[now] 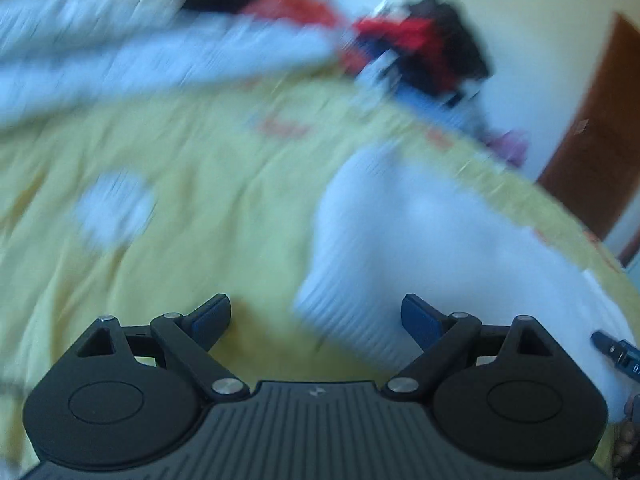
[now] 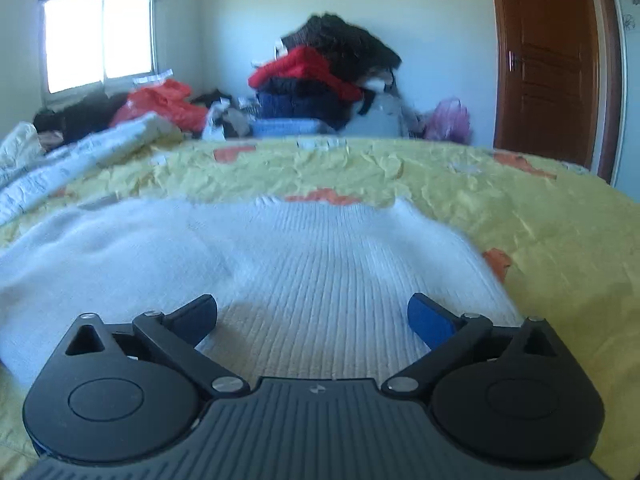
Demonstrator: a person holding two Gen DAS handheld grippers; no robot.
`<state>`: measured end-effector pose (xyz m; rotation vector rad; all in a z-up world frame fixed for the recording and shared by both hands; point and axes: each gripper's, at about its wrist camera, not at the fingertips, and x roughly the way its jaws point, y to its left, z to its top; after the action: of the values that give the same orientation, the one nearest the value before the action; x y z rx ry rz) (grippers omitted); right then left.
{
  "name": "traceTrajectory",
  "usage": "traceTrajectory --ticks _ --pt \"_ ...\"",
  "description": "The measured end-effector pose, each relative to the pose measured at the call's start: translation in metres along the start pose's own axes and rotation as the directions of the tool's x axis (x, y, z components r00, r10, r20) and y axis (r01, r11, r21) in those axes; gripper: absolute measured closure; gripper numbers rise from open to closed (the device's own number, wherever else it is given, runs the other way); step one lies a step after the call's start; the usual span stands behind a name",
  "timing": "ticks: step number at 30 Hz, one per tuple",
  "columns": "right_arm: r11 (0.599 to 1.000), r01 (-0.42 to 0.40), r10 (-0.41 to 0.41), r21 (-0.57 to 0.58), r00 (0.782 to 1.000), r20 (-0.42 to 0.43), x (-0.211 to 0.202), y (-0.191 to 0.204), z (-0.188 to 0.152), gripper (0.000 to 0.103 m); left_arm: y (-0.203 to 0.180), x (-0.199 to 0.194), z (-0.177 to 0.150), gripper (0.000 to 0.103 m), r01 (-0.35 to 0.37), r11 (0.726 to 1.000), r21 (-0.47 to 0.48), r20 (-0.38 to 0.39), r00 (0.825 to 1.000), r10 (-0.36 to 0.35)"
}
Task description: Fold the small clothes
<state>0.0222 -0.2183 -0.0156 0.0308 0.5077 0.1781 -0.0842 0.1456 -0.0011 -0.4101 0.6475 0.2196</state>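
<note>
1. Sweater [image 2: 304, 248] first: white, ribbed, lying on the yellow bedspread [image 2: 540, 216], spread wide and a bit rumpled on its left side.
2. We see our right gripper [image 2: 312, 316] low over the ribbed knit, fingers spread wide, nothing between them.
3. Our left gripper [image 1: 316, 316] is spread wide too and holds nothing; it sits above bare bedspread with the sweater's near edge just beside its right finger [image 1: 420, 320].
4. That left view is badly smeared, so we can't tell sleeves from body there.
5. Progress, as we judge it: barely started. No clean fold line shows, and the sweater looks laid out rather than folded.
6. Left to do, we reckon: pinch an edge or sleeve, bring it across, then fold down to a compact shape.
7. Far behind, a pile of clothes [image 2: 324, 76] sits against the wall, well apart from the sweater; whether it's ours to fold, we can't say.
</note>
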Motion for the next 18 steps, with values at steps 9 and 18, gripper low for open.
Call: traceTrajectory --ticks 9,18 --pt "1.0 -0.003 0.003 -0.01 1.0 -0.003 0.002 0.007 0.002 0.002 -0.031 0.019 0.012 0.004 -0.022 0.999 -0.029 -0.095 0.995 0.019" --pt "1.0 -0.003 0.003 -0.009 1.0 -0.002 0.002 0.007 0.002 0.002 -0.05 0.031 0.011 0.0 -0.054 0.998 0.016 -0.098 0.994 0.055"
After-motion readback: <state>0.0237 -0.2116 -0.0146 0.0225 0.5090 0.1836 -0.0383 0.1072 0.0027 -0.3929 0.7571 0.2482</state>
